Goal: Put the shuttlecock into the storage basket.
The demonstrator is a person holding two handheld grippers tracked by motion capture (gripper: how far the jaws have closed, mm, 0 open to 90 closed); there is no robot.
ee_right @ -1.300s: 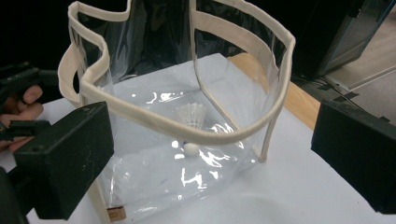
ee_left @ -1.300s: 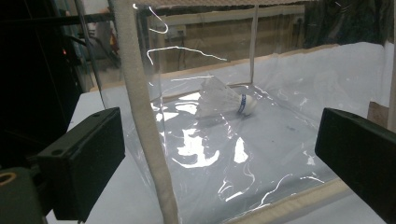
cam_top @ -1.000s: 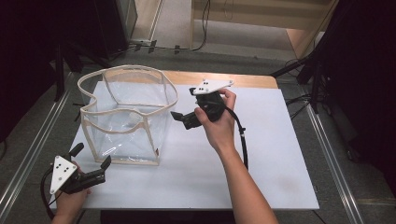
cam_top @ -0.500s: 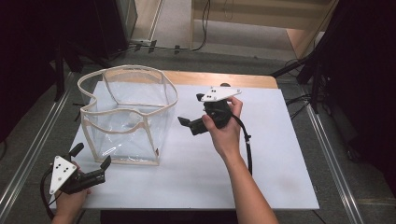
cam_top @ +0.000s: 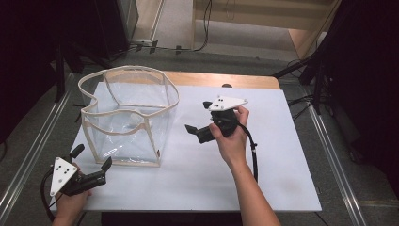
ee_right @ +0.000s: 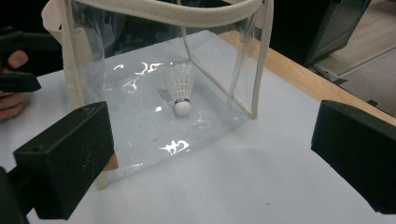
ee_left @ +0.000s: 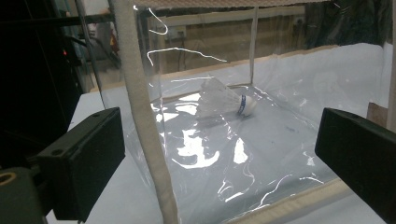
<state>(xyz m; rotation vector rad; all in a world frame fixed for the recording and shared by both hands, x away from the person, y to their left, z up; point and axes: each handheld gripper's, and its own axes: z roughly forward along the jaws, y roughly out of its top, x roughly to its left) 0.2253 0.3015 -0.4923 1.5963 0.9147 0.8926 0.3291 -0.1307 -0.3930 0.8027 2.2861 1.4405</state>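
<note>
A clear plastic bag (cam_top: 127, 117) with beige trim stands open on the left half of the white table. A white shuttlecock (ee_left: 224, 100) lies on its side on the bag's floor, its cork (ee_right: 182, 108) pointing toward the right gripper's camera. My left gripper (cam_top: 92, 157) rests at the table's front-left corner, just short of the bag's near wall, open and empty; a beige corner seam (ee_left: 144, 140) rises between its jaws. My right gripper (cam_top: 197, 117) hovers to the right of the bag, apart from it, open and empty, aimed at the bag (ee_right: 154, 93).
The white table top (cam_top: 273, 155) stretches out to the right of the bag. A wooden strip (cam_top: 221, 80) runs along its far edge. Metal rails (cam_top: 329, 155) flank both sides, with dark stands and cables beyond. The other hand (ee_right: 14, 70) with its gripper appears past the bag.
My right gripper has drawn back from the bag, moving right and a little toward the person. The left gripper and the bag have stayed put.
</note>
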